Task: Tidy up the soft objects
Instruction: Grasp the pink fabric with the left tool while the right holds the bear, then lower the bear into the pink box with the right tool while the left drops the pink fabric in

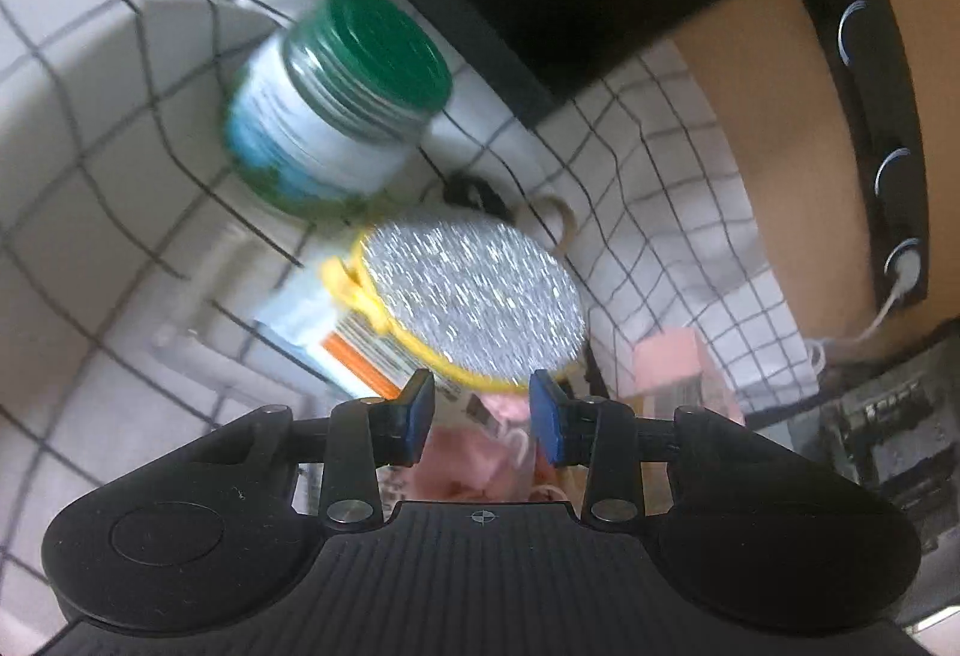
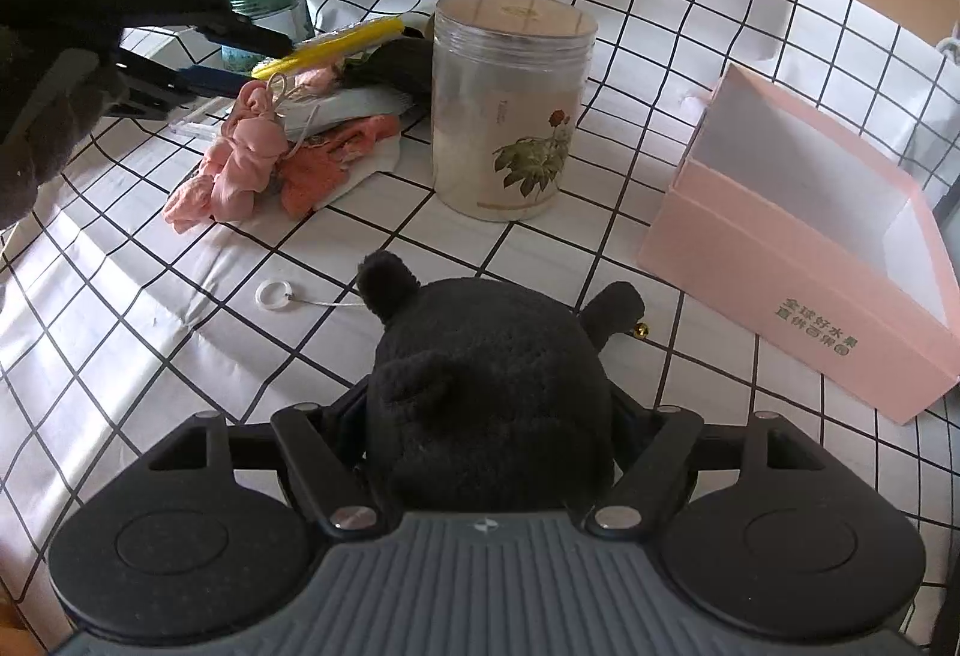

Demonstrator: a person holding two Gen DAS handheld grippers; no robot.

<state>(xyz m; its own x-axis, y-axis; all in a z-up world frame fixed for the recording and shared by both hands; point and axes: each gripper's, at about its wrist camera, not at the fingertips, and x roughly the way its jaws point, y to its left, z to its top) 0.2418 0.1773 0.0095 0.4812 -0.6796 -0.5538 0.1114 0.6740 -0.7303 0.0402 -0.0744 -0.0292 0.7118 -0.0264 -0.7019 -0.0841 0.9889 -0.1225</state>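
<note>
**On the gridded cloth: plush in right grip, left jaws over the pink pile**

Between the right gripper's (image 2: 489,416) jaws sits a black plush toy (image 2: 486,386), round-eared, its body filling the gap and pressed from both sides; the fingertips themselves are hidden behind it. A thin cord with a white ring (image 2: 274,293) trails from the plush onto the checked tablecloth (image 2: 150,356), and a small gold bell (image 2: 641,332) shows beside its far ear.

Left gripper (image 1: 483,416): blue pads (image 1: 549,416) stand apart, nothing pressed between them; no earlier frame to compare. Below and past the gap lies pink fabric (image 1: 474,464), not clamped.

From the right wrist view, that pile of pink and orange soft cloths (image 2: 258,164) lies just under the left gripper's tips, touching a yellow-rimmed container (image 2: 336,47).

Nearby: clear jar with rose label (image 2: 510,116), upright, just beside the pile. Green-lidded jar (image 1: 336,104) behind. Open pink box (image 2: 804,242) to the right, well apart from the pile.
</note>
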